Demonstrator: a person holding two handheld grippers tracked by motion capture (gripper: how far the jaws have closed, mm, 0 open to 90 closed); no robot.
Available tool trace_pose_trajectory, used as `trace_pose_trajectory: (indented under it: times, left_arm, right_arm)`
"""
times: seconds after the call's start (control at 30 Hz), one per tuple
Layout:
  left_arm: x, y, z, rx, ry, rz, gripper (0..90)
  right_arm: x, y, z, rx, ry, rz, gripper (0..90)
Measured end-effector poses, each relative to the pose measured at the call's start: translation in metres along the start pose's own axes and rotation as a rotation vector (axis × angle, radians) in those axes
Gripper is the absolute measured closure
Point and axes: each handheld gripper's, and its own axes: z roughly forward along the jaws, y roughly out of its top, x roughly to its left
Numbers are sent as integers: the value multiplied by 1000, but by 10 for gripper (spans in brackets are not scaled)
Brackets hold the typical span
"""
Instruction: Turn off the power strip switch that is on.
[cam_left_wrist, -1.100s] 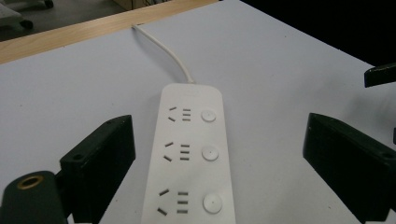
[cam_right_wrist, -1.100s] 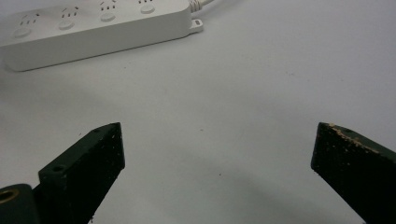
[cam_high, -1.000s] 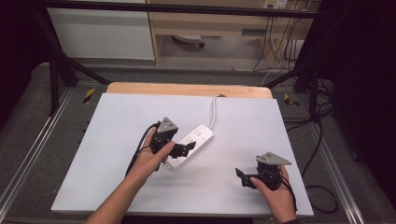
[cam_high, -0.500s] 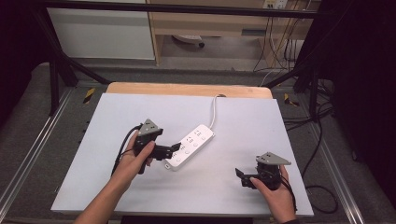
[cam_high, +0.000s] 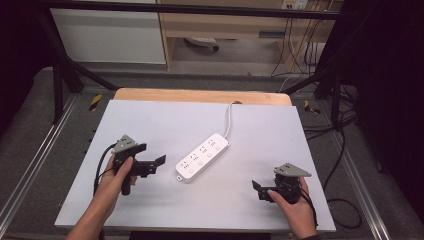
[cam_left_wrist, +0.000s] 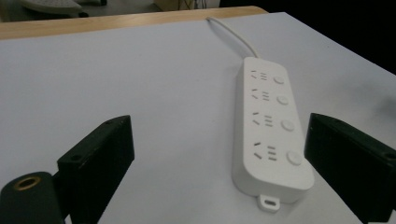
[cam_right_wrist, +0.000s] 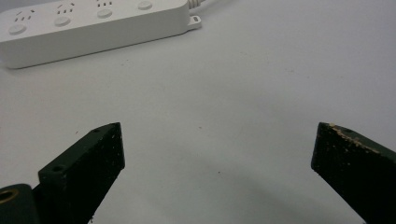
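A white power strip (cam_high: 203, 156) lies at an angle in the middle of the white table top (cam_high: 165, 120), its cord (cam_high: 229, 116) running to the far edge. In the left gripper view the strip (cam_left_wrist: 271, 130) shows several sockets and round buttons. My left gripper (cam_high: 152, 155) is held open to the left of the strip, apart from it, with nothing between its jaws. My right gripper (cam_high: 257, 190) rests open near the front right of the table, empty. In the right gripper view the strip (cam_right_wrist: 88, 23) lies beyond the spread jaws.
A wooden strip (cam_high: 200, 96) borders the table's far edge. Metal rails (cam_high: 30, 165) run along both sides. Black frame legs and cables (cam_high: 330, 100) stand at the back right.
My left gripper has drawn back leftward from the power strip's near end, leaving the strip lying free. The right gripper has stayed in place.
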Motion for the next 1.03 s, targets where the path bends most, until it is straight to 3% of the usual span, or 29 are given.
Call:
trace_pose_trajectory:
  times: [0.2,0.37,0.7,0.87,0.93,1.03]
  left_arm:
    - [18,-20,-25,-24,46,-44,88]
    - [30,-36,-38,-20,77,-52,89]
    - [43,-47,-51,-21,113,-54,92]
    - [47,-55,-56,-24,131,-63,94]
    - [46,-57,-57,-33,133,-60,93]
    - [42,-60,-57,-31,114,-68,92]
  right_arm:
    - [0,0,0,0,-6,-2,35]
    - [0,-1,1,4,-7,2,34]
    - [-2,-1,1,9,-16,8,33]
    - [-5,-4,3,17,-45,7,33]
    - [-7,-6,6,33,-62,11,34]
    - [-12,-13,13,110,-113,17,42]
